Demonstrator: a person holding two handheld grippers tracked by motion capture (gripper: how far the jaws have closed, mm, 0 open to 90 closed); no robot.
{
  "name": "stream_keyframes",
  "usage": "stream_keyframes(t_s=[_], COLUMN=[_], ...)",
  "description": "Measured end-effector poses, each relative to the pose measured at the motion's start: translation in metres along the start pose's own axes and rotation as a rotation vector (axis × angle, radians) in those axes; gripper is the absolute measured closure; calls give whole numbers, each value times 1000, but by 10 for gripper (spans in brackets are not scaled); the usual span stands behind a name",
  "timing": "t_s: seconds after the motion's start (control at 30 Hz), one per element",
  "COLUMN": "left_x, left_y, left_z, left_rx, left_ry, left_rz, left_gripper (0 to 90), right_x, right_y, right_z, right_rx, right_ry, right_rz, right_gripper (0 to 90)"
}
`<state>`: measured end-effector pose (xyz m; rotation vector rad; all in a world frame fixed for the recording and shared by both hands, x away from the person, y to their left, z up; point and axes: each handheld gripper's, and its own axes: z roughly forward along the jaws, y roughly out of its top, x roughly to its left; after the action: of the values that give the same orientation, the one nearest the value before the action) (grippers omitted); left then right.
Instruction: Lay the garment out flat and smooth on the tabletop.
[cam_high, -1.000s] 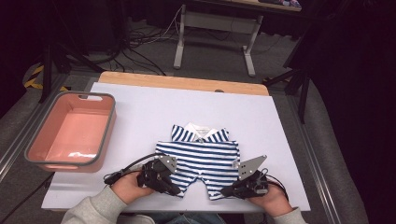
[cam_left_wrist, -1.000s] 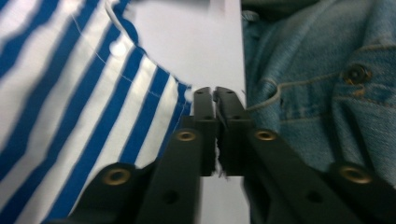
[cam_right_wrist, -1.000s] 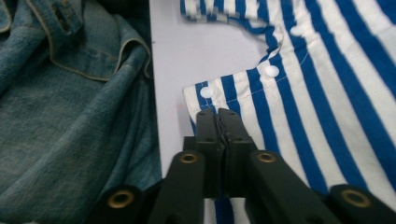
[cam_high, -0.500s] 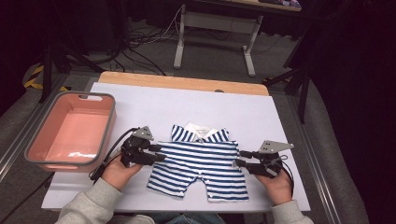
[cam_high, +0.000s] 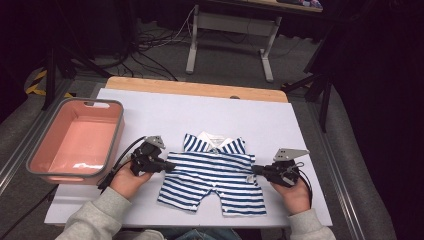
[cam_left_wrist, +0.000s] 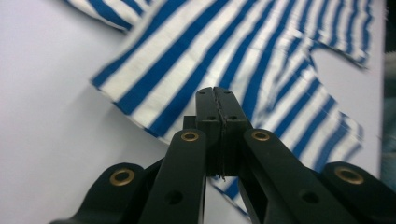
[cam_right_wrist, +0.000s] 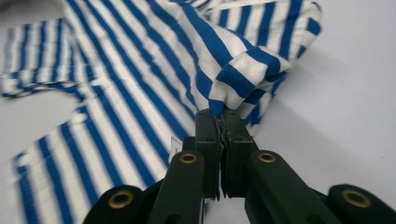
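Note:
A small blue-and-white striped garment (cam_high: 212, 172) with a white collar lies flat on the white table (cam_high: 165, 110), near the front edge. My left gripper (cam_high: 171, 167) points right at its left sleeve. Its jaws have just closed and are shut on the sleeve's edge (cam_left_wrist: 140, 107), which lifts off the table in the left gripper view at the gripper's tips (cam_left_wrist: 216, 93). My right gripper (cam_high: 254, 170) points left at the right sleeve. Its jaws have also just closed and pinch a bunched fold of striped cloth (cam_right_wrist: 243, 70) at their tips (cam_right_wrist: 219, 116).
A pink bin (cam_high: 37, 165) with a grey rim stands at the table's left edge, beside my left hand. A wooden strip (cam_high: 195, 89) runs along the far edge. Metal rails flank the table, and cables and stand legs lie on the floor beyond.
Both hands have moved from the garment's lower corners up and outward to its sleeves. The garment now lies spread wider, and both grippers have closed on the sleeve edges.

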<state>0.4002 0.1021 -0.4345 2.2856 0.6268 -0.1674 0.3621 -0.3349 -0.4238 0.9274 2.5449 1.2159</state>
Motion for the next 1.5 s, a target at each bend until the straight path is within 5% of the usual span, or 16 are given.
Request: stream_keyframes(t_s=[0.07,0.17,0.3,0.4,0.43,0.63,0.77,0.93,1.07,1.13,1.2,1.3,1.4,1.5], left_x=[-3,-9,-13,-12,-10,-8,-8,-2,1,6,8,1,-8,-9], left_y=[-1,-3,-6,-7,-7,-2,4,23,32,32,29,24,13,10], left_z=[-1,-1,-1,-11,-20,-35,-37,-27,-14,-4,4,8,14,17], left_rx=[8,36,66,3,-59,-193,-217,-242,-207,-155,-91,-40,71,108], left_ry=[-11,-95,-103,-104,-79,23,68,115,127,97,43,-48,-68,-75], left_rz=[8,14,38,26,18,2,13,10,45,23,11,33,47,32], left_gripper=[896,896,895,789,752,680,748,797,844,869,887,887,891,891], right_x=[6,15,22,24,23,21,20,21,21,17,16,20,28,29], right_y=[-3,-10,-15,-18,-19,-18,-13,12,23,26,24,19,5,1], right_z=[-5,-8,-7,-6,-7,-15,-26,-40,-27,-12,7,14,21,22], right_rx=[25,101,173,209,214,217,169,-31,-61,-47,13,59,167,195], right_ry=[51,131,191,216,217,204,164,47,6,-7,32,74,146,151], right_rz=[2,-5,-18,-32,-24,-29,-34,-70,-95,-90,-86,-99,-105,-106], right_gripper=[877,877,877,876,876,857,778,751,786,795,808,803,804,805])
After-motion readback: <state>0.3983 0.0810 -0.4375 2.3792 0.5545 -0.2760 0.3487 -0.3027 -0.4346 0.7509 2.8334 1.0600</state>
